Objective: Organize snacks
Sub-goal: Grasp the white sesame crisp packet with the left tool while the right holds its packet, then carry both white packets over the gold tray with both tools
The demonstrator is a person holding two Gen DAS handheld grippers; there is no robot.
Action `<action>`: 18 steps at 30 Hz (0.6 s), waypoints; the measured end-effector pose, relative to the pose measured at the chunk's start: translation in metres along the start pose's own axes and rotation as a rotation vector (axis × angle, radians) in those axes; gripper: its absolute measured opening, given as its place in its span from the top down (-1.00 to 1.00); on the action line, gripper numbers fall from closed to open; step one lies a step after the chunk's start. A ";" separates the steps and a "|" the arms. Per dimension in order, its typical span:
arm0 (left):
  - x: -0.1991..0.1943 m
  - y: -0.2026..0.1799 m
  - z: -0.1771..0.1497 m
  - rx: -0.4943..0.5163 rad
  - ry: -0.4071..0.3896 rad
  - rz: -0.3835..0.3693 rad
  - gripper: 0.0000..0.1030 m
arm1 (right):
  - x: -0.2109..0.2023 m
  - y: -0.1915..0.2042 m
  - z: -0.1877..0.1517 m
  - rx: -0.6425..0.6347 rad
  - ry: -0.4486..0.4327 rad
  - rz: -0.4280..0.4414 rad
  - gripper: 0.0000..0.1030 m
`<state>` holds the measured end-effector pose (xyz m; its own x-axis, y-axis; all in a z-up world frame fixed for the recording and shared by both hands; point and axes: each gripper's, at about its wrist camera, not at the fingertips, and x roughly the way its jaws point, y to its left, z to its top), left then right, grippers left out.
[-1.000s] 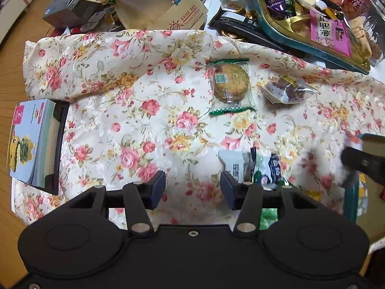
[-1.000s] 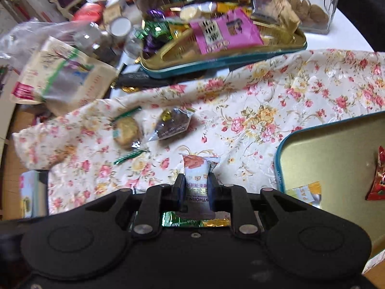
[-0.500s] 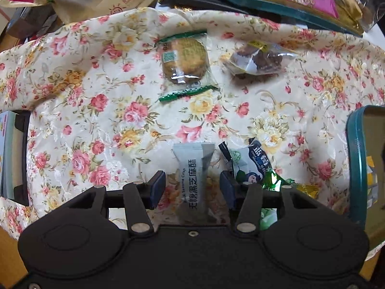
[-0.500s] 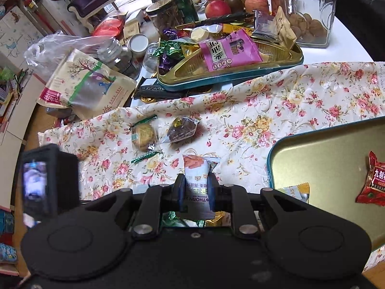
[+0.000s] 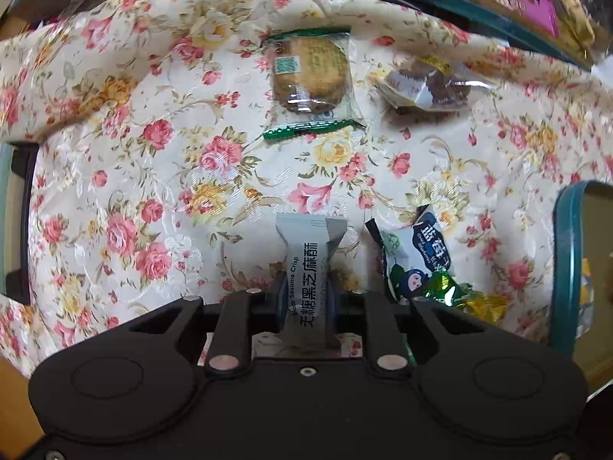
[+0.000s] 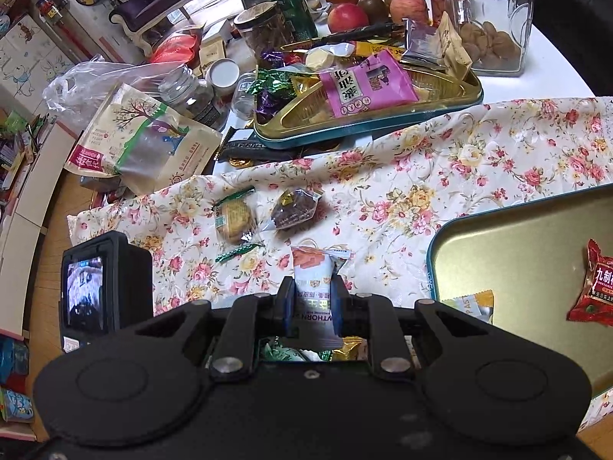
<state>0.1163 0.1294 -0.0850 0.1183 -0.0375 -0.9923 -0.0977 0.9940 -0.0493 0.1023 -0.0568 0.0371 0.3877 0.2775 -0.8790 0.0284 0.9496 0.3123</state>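
Note:
My left gripper is shut on a grey black sesame crisp packet low over the floral cloth. A blue-and-white blueberry packet and green and gold candies lie just to its right. My right gripper is shut on a white hawthorn snack packet, held above the cloth left of the teal-rimmed gold tray. The tray holds a red packet and a yellow packet. A wrapped round biscuit and a dark wrapped snack lie farther out on the cloth.
A second teal tray heaped with snacks stands beyond the cloth, with a glass jar, apples, cans and a large pouch around it. The left gripper's camera shows at the left of the right wrist view.
My left gripper moved forward and right over the sesame crisp packet and closed on it. My right gripper rose and drew back slightly, still holding the hawthorn packet.

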 end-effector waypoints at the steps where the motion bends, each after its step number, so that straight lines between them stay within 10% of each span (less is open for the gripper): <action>1: -0.003 0.003 -0.001 -0.015 -0.004 -0.001 0.48 | -0.001 0.001 0.000 -0.003 -0.003 0.001 0.60; 18: -0.164 0.002 -0.009 0.100 -0.403 -0.134 0.48 | -0.018 -0.012 -0.003 0.037 -0.094 -0.109 0.60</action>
<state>0.0876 0.1368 0.0764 0.5014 -0.1438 -0.8532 0.0388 0.9888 -0.1438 0.0922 -0.0727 0.0479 0.4647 0.1567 -0.8715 0.1078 0.9669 0.2314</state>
